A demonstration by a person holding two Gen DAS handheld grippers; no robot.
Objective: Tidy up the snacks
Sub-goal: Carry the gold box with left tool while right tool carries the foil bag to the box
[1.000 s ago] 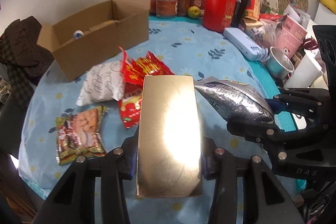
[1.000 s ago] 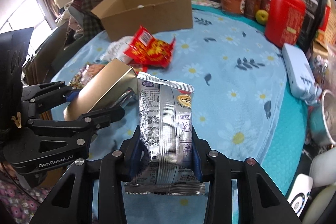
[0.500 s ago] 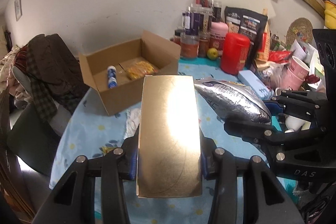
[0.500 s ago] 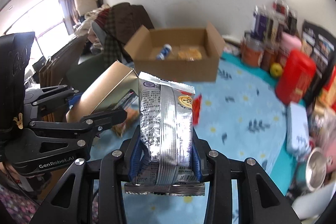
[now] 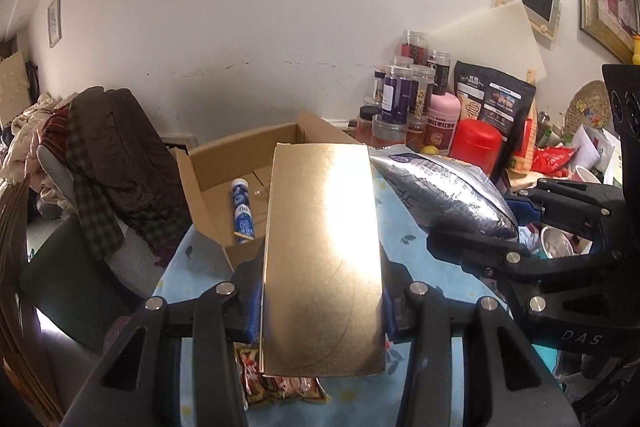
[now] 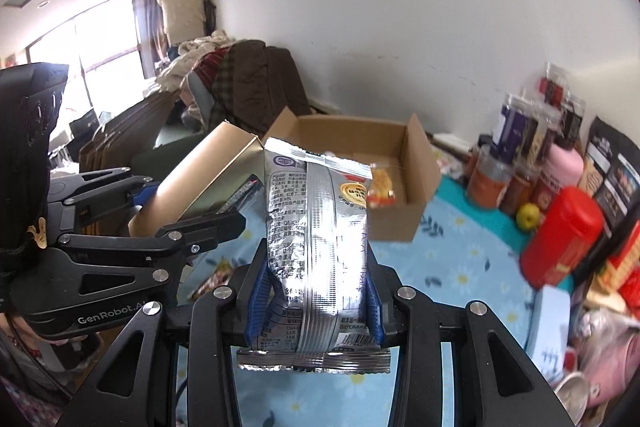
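My left gripper [image 5: 322,291] is shut on a shiny gold box [image 5: 322,247] and holds it in the air in front of the open cardboard box [image 5: 240,155]. My right gripper [image 6: 316,299] is shut on a silver snack bag [image 6: 316,239], also lifted, to the right of the gold box. The silver bag also shows in the left wrist view [image 5: 448,195], and the gold box in the right wrist view [image 6: 200,179]. The cardboard box [image 6: 416,163] holds a blue-and-white tube [image 5: 243,215] and a yellow snack packet [image 6: 380,187].
A snack packet [image 5: 280,387] lies on the blue flowered tablecloth [image 6: 452,259] below the gold box. Jars [image 5: 404,95], a red canister [image 6: 560,239], a green apple [image 6: 528,215] and dark bags [image 5: 496,99] crowd the back right. A clothes-covered chair [image 5: 100,167] stands left.
Both grippers have risen and tilted up with their loads, toward the cardboard box. The loose snacks on the table have dropped out of sight below, and the box's inside now shows.
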